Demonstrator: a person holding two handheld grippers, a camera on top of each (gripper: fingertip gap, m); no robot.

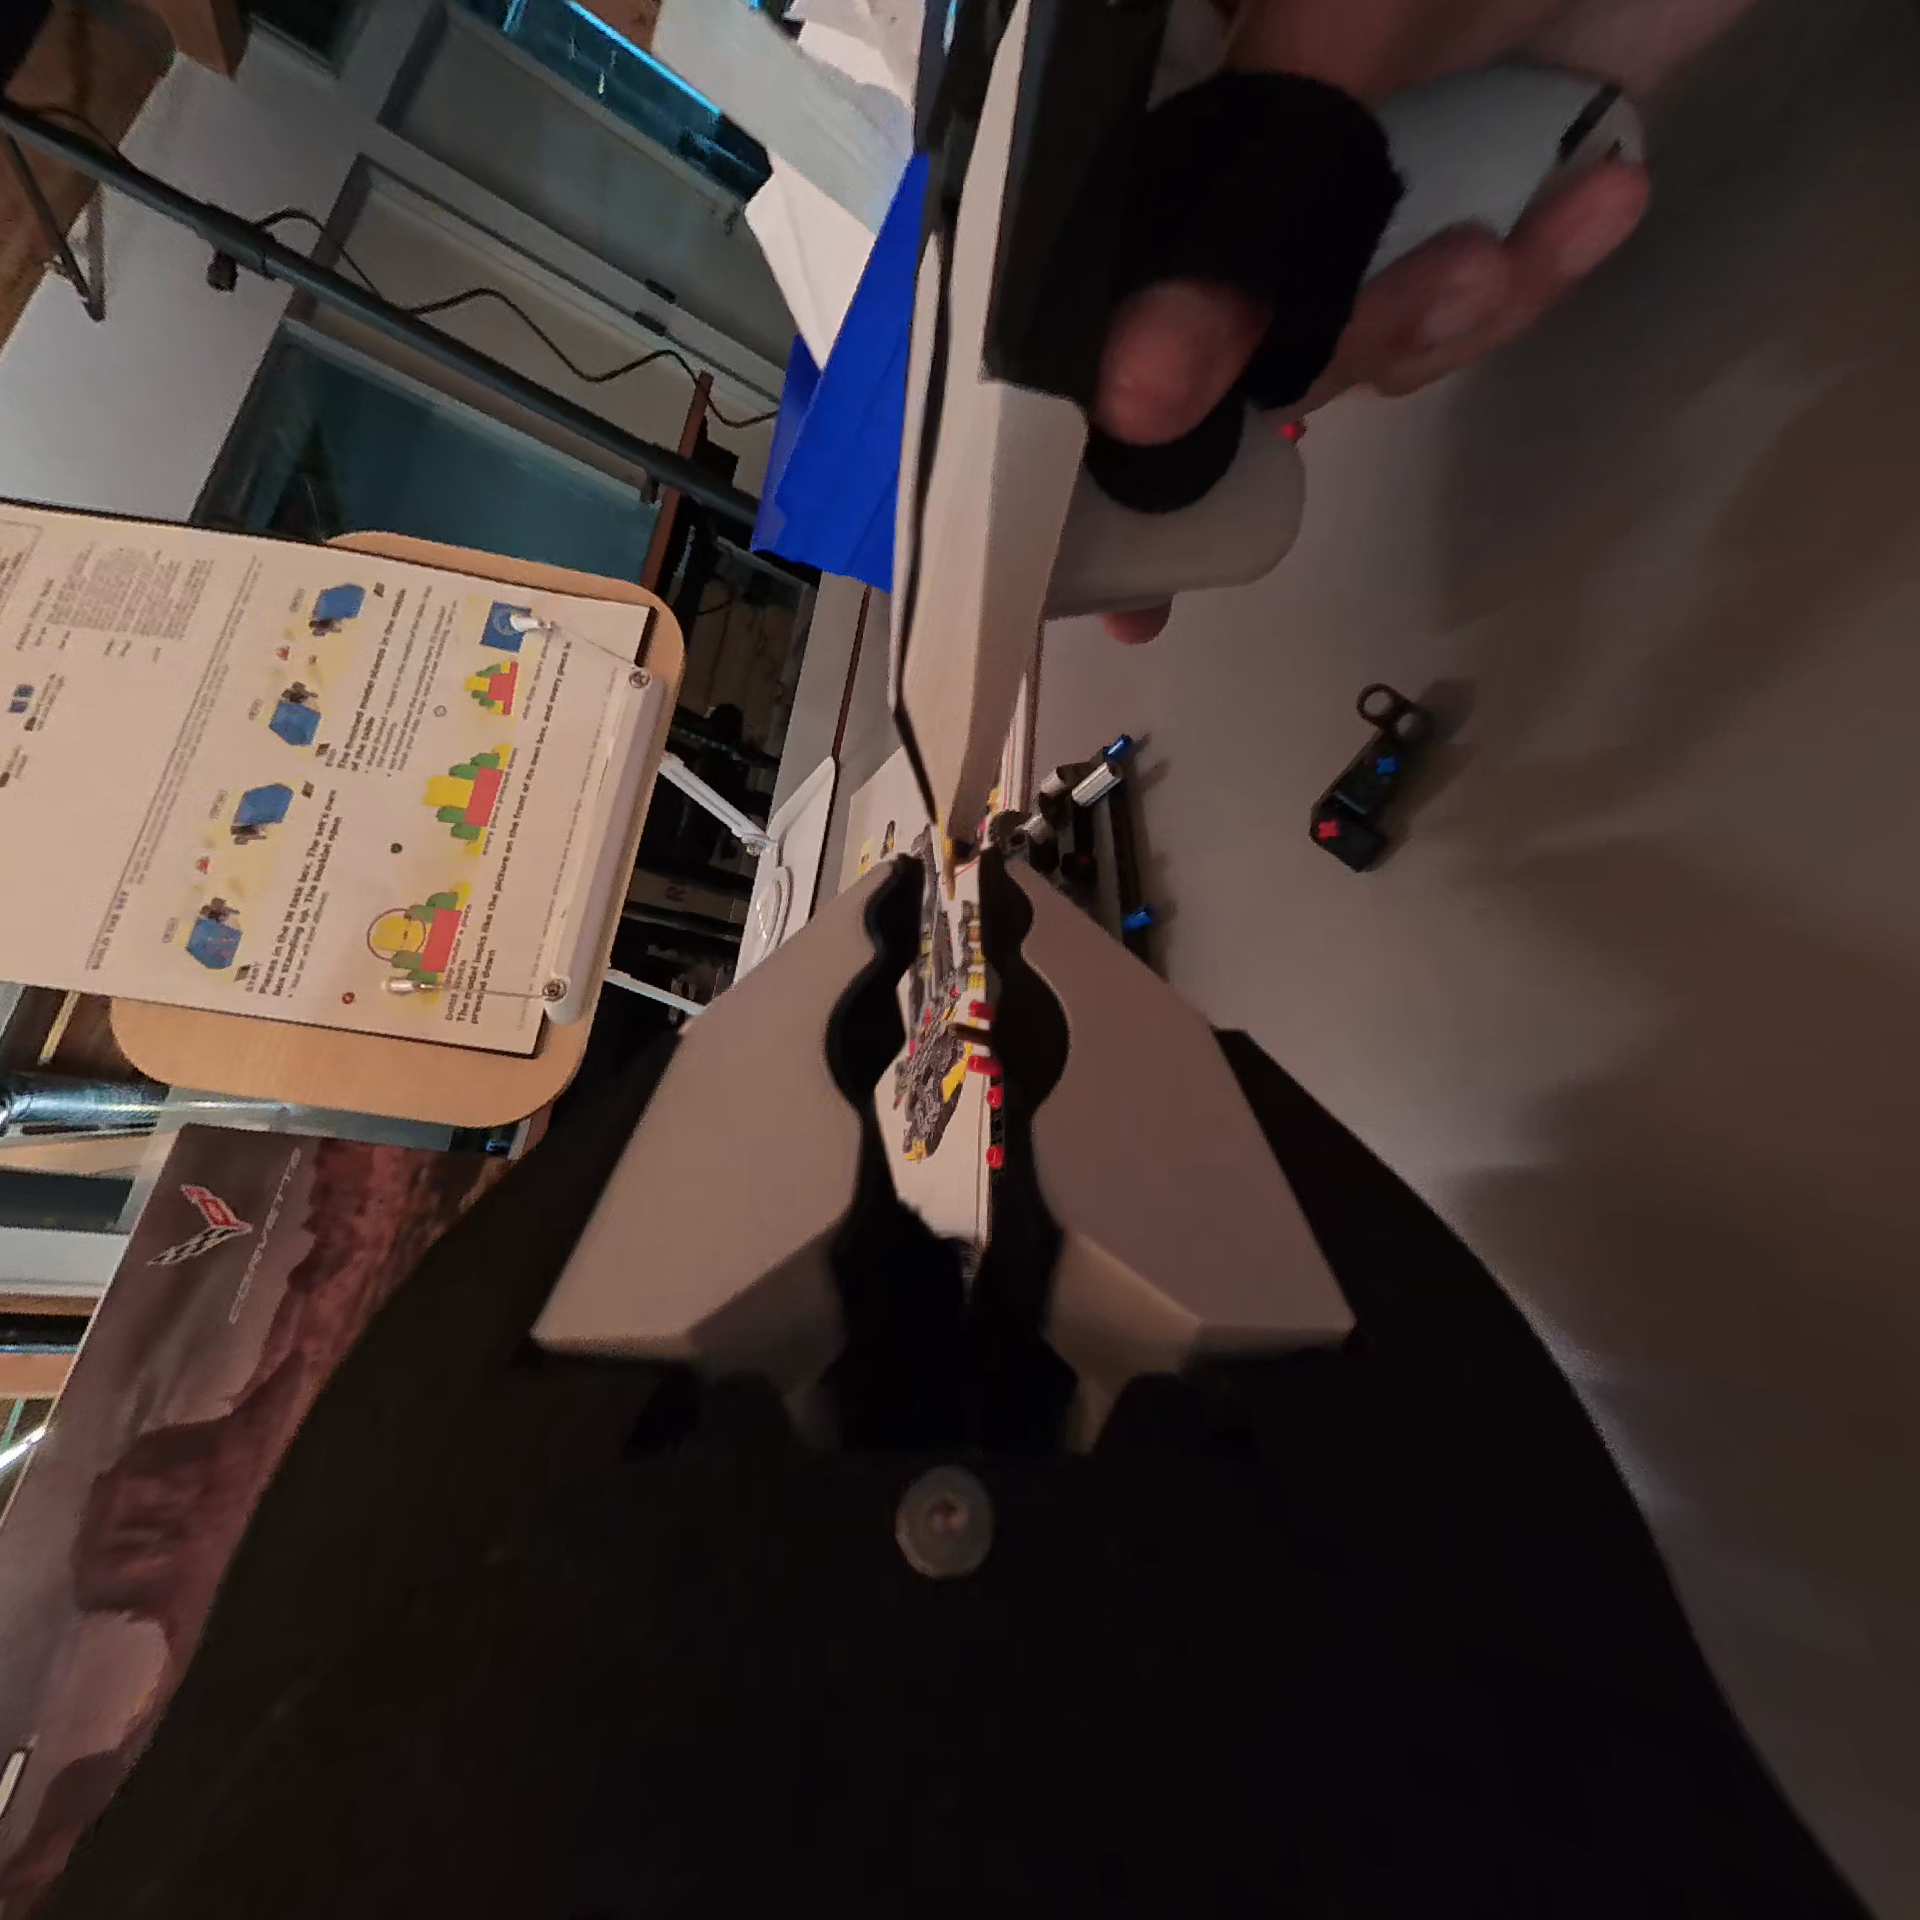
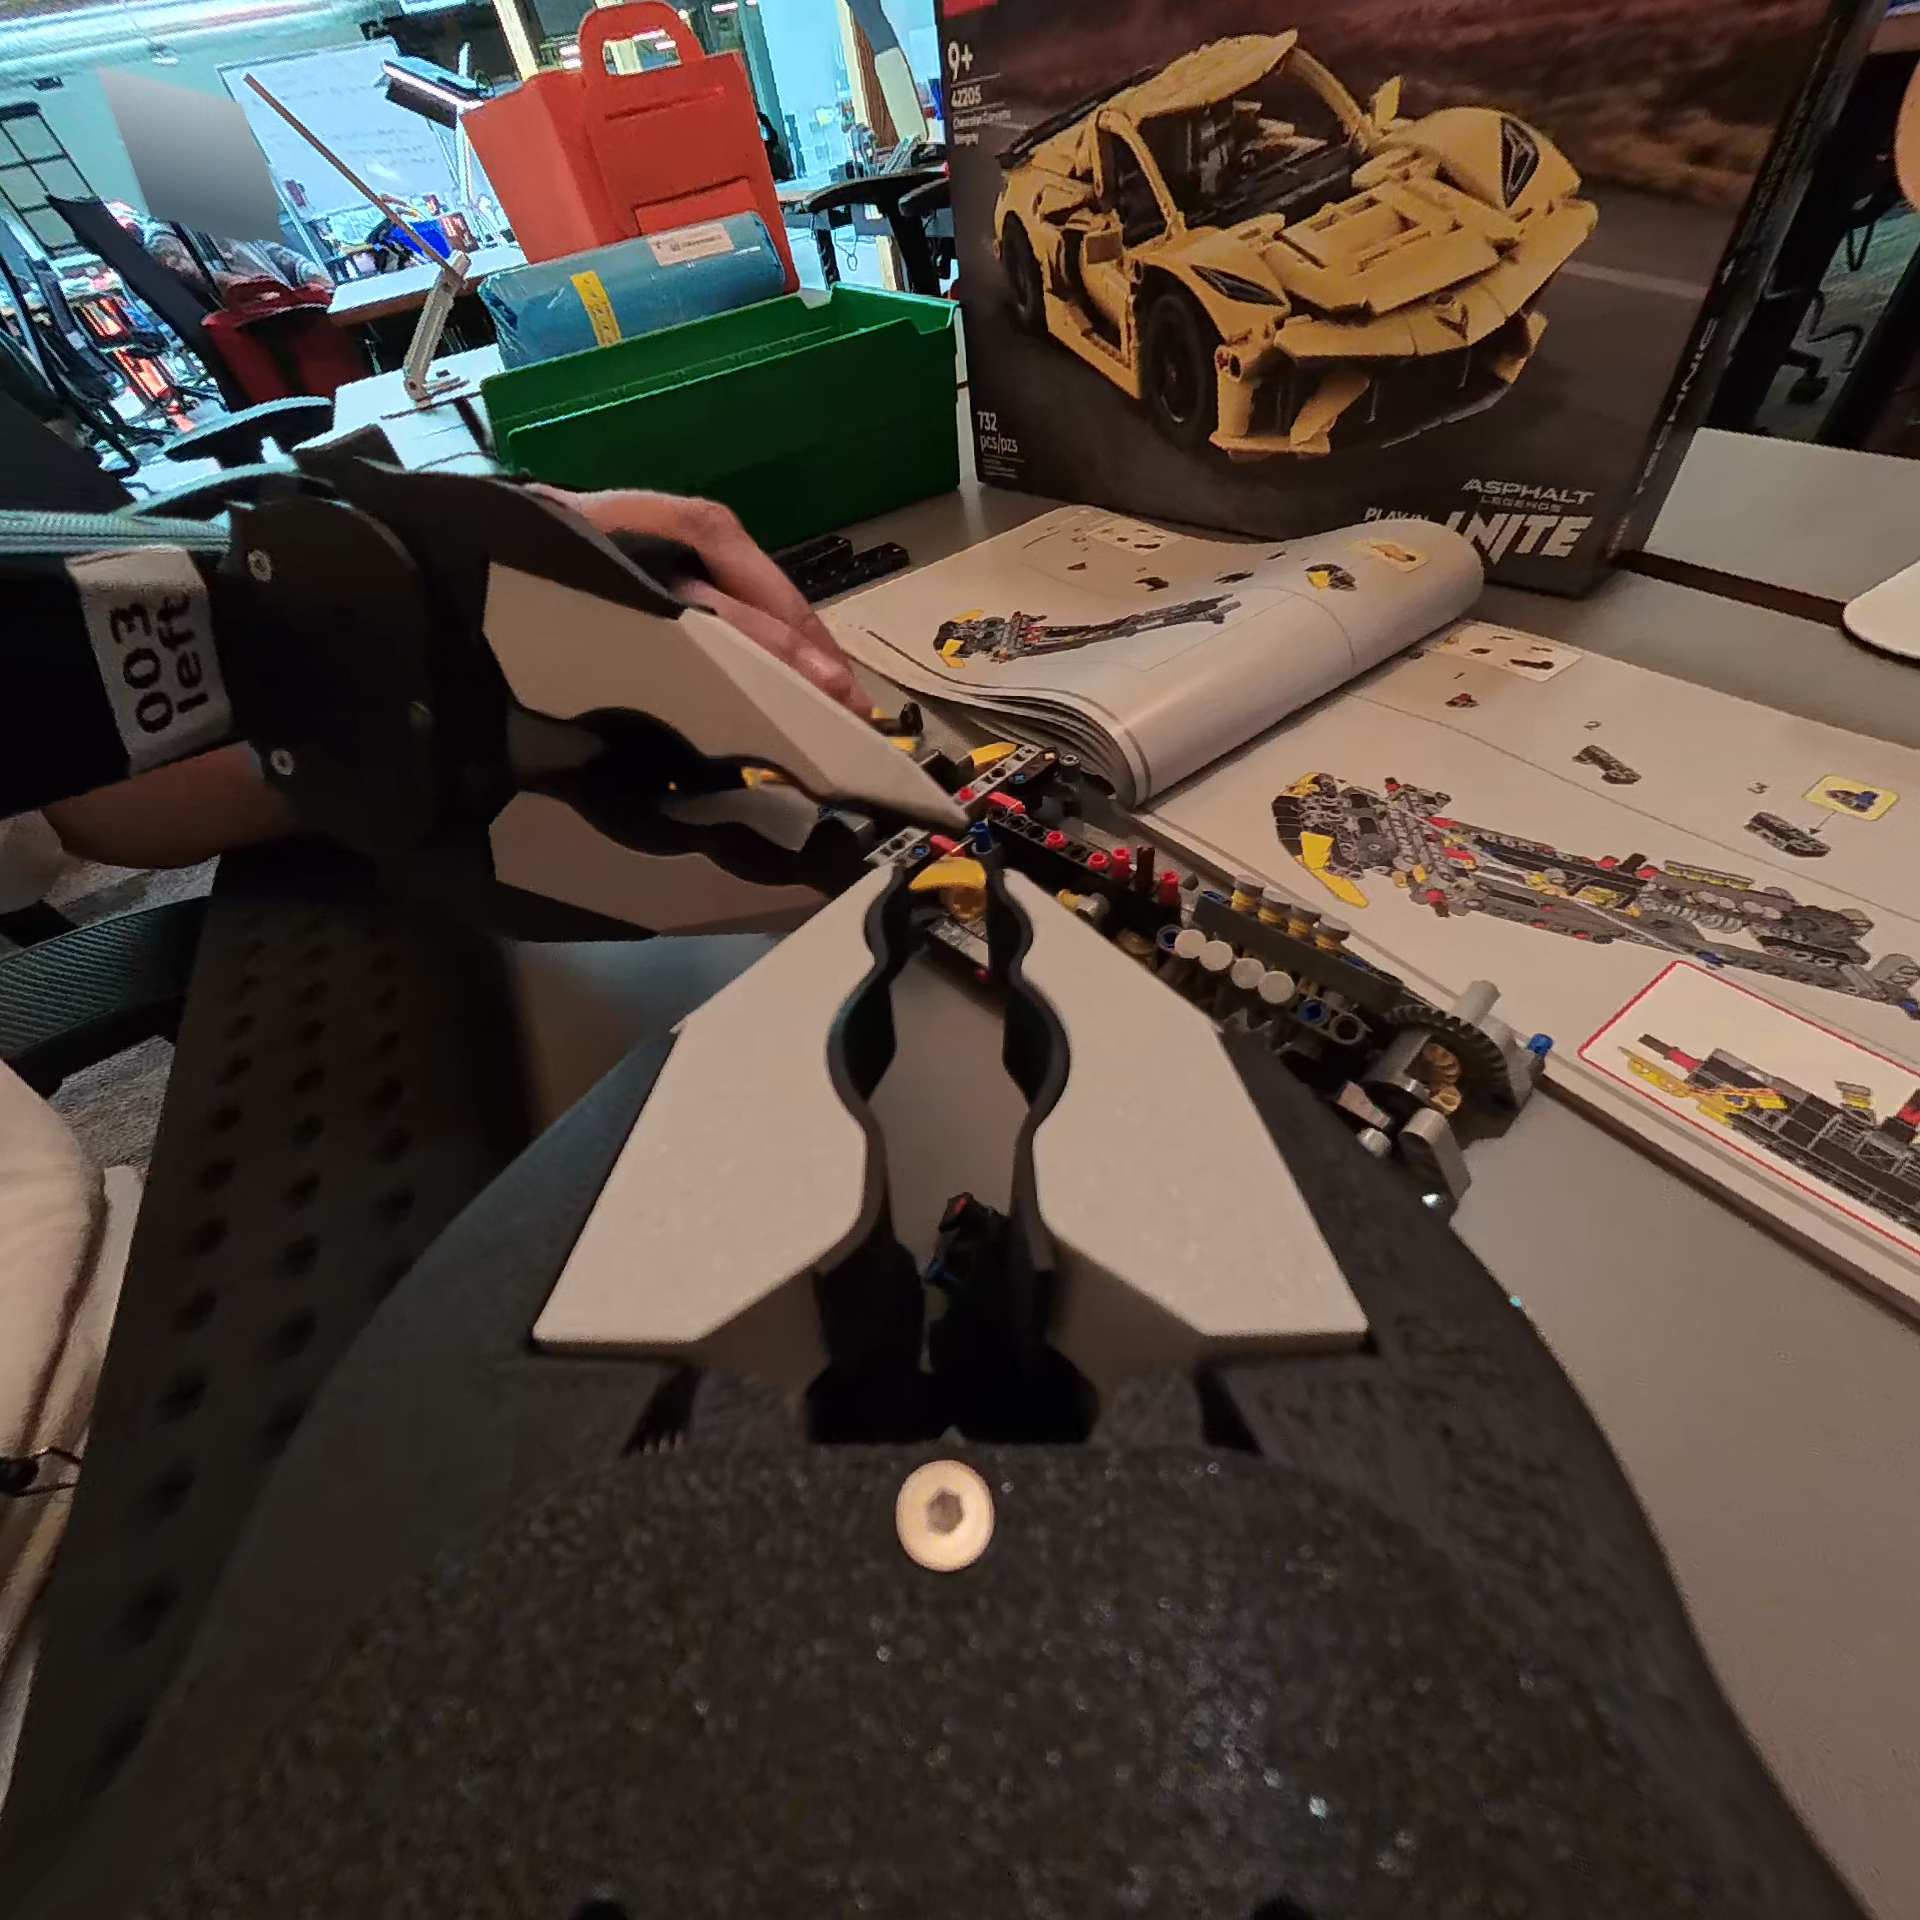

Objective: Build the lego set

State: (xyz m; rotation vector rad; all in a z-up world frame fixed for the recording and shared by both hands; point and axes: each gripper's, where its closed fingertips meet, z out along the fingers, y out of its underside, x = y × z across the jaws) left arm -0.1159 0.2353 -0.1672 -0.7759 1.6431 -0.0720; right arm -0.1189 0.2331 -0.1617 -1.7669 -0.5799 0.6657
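Observation:
A long grey and black Lego chassis (image 2: 1299, 977) with red and blue pins lies on the open instruction booklet (image 2: 1558, 790). My right gripper (image 2: 948, 883) is shut on a small yellow curved piece (image 2: 951, 881) at the chassis's near-left end. My left gripper (image 2: 935, 826) comes in from the left and is shut on that same end of the chassis. In the left wrist view my left gripper (image 1: 951, 873) holds the black beam with red pins (image 1: 995, 1039). The right gripper (image 1: 956, 821) comes down from above with its tip at my left fingertips.
The set's box (image 2: 1299, 260) with a yellow car stands behind the booklet, a green bin (image 2: 727, 416) to its left. A small black sub-assembly (image 1: 1356, 800) and a black beam with blue pins (image 1: 1101, 821) lie on the grey table. A printed sheet on a stand (image 1: 312, 779) is nearby. The tips of both grippers are at nearly the same place.

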